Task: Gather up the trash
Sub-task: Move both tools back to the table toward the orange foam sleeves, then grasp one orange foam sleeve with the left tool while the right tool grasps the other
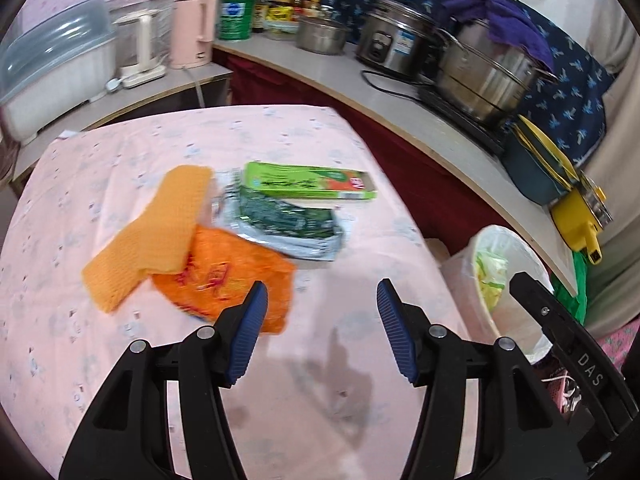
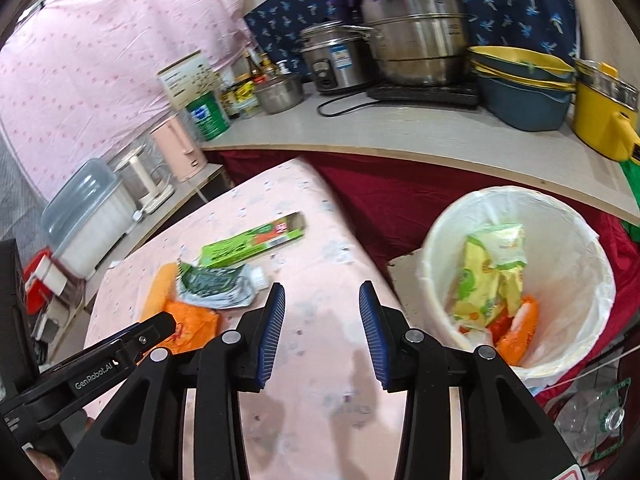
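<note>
While four pieces of trash are left on the pink-clothed counter [image 1: 120,380], none is held: the left tool [image 1: 322,304] is released with nothing between its pads, hanging above bare cloth just beside the orange wrapper [image 1: 224,276], and the right tool [image 2: 322,308] is likewise unclenched and empty, over the counter's right edge near the bin [image 2: 516,196]. The orange wrapper is judged light, thin and crinkly, likely slippery; its near free edge is best pinched. An orange cloth-like strip [image 1: 156,232], soft and limp, is laid partly over that wrapper, so it may be dragged along; whether it is trash cannot be told. A green-and-silver pouch [image 1: 292,228], flattened and floppy, is best taken at its crimped end. The green carton [image 1: 308,184], toward the far edge, is stiff and light and can be gripped across its narrow width. All four lie touching or overlapping near the counter's middle, so a neighbour may be disturbed by any pick. The lined bin, already part-filled with wrappers, stands off the right edge, below counter level. Pots, a rice cooker [image 2: 336,60], kettles and a green tin [image 2: 208,114] are kept on separate surfaces behind, well apart, and nothing is seen blocking the path to the bin.
</note>
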A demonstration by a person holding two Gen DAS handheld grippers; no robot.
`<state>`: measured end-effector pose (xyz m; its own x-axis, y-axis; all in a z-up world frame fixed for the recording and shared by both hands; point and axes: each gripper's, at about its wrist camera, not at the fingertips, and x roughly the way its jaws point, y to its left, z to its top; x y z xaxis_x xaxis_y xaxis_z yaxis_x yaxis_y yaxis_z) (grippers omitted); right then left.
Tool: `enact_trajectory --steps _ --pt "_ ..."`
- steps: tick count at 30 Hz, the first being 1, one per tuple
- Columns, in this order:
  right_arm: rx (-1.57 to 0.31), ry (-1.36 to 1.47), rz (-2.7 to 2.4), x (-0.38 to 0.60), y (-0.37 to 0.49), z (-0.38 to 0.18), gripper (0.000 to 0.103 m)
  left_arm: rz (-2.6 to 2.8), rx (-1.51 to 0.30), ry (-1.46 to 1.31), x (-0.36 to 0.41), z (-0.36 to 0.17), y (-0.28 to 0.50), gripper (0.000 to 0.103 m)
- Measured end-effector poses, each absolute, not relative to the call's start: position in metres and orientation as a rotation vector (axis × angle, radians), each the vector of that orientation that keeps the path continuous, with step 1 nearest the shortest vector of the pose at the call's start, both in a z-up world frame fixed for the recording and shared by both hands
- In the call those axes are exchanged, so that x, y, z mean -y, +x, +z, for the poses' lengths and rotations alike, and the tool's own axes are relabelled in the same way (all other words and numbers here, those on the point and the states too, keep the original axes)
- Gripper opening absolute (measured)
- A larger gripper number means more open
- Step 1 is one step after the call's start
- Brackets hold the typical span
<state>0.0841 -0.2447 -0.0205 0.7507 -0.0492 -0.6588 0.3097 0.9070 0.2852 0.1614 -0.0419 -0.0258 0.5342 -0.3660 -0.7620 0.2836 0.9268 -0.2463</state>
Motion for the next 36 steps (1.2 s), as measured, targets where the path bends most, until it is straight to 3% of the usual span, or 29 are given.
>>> enact_trajectory --steps 15,36 --pt "-0.764 0.274 -0.027 0.129 0.123 -0.026 0.043 -0.208 -0.943 -0.179 -0.081 -0.045 0.170 0.054" --pt "-0.901 0.218 0.107 0.030 0.190 -0.071 0.049 -0.143 -0.997 -0.176 -0.156 -0.084 0.191 0.061"
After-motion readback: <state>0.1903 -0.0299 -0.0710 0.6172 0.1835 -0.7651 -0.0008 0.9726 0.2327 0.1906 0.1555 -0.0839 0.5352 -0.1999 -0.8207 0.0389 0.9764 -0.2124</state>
